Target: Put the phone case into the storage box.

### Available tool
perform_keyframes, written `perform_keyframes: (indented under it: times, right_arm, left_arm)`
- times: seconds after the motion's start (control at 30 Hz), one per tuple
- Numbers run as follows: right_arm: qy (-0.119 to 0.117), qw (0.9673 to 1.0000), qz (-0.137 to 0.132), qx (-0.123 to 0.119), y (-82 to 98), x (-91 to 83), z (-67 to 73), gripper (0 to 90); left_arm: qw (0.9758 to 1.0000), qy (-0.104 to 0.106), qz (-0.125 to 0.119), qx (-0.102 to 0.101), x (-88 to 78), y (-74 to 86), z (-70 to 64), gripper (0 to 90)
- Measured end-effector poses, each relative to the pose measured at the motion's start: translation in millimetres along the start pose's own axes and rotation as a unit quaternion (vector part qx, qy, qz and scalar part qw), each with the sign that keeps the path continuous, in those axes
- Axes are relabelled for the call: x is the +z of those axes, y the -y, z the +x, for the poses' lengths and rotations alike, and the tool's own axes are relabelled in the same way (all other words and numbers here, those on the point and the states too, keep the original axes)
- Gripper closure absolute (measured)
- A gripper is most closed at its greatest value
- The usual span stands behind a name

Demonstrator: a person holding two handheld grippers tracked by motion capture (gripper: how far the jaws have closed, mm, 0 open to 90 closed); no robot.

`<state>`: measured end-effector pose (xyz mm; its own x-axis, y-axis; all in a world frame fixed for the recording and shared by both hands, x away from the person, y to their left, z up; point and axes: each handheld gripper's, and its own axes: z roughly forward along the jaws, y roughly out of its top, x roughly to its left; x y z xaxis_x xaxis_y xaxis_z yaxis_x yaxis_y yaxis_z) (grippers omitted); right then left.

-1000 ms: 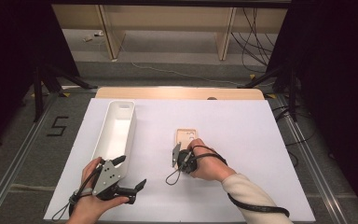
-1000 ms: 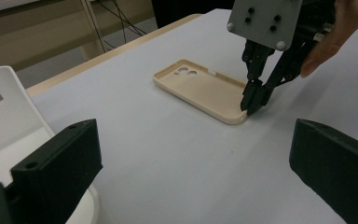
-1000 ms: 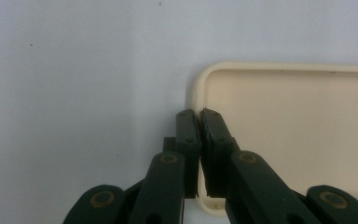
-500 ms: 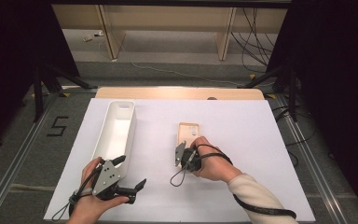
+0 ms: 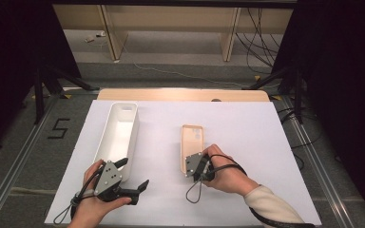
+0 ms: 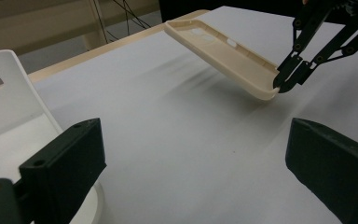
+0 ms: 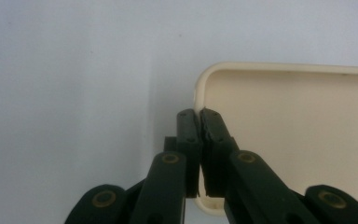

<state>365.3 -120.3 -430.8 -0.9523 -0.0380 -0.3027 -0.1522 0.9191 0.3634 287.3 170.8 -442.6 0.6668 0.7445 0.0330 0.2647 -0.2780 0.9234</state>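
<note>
Grey floor (image 5: 24, 156) marked "5", wooden shelving (image 5: 171, 28) behind, cables (image 5: 261, 42), perhaps dark curtains at the sides.

- The phone case (image 6: 223, 51) is seen as cream plastic, smooth and faintly satin, with moulded ribs along its inner wall; a matt inside is shown in the right gripper view
- The bin (image 5: 116, 137) is made of white plastic, smooth with a soft sheen
- The table sheet (image 5: 247, 123) is presented as matt white, paper-like; a pale wood edge (image 5: 180, 94) is shown behind it
- The right gripper (image 7: 198, 122) is built of matt black plastic links with brass-coloured rivets; the left gripper (image 6: 191, 163) is fitted with matt black blocks
</note>
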Motion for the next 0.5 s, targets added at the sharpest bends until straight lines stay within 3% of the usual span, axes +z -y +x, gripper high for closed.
perform_keyframes:
  times: [0.2, 0.33, 0.5]
  right_arm:
    - [0.012, 0.9996, -0.025, -0.005, 2.2, -4.7, 2.4, 88.2]
    - [0.019, 0.9990, -0.039, -0.006, 3.0, -10.8, 7.4, 88.2]
    - [0.021, 0.9989, -0.041, -0.006, 6.4, -13.8, 12.1, 88.1]
  left_arm:
    - [0.9998, -0.002, 0.003, -0.019, 5.3, -8.1, 3.9, 5.6]
    - [0.9993, -0.006, 0.016, -0.034, 16.2, -22.8, 10.4, 8.0]
    - [0.9992, -0.004, 0.022, -0.034, 27.8, -37.5, 10.8, 9.2]
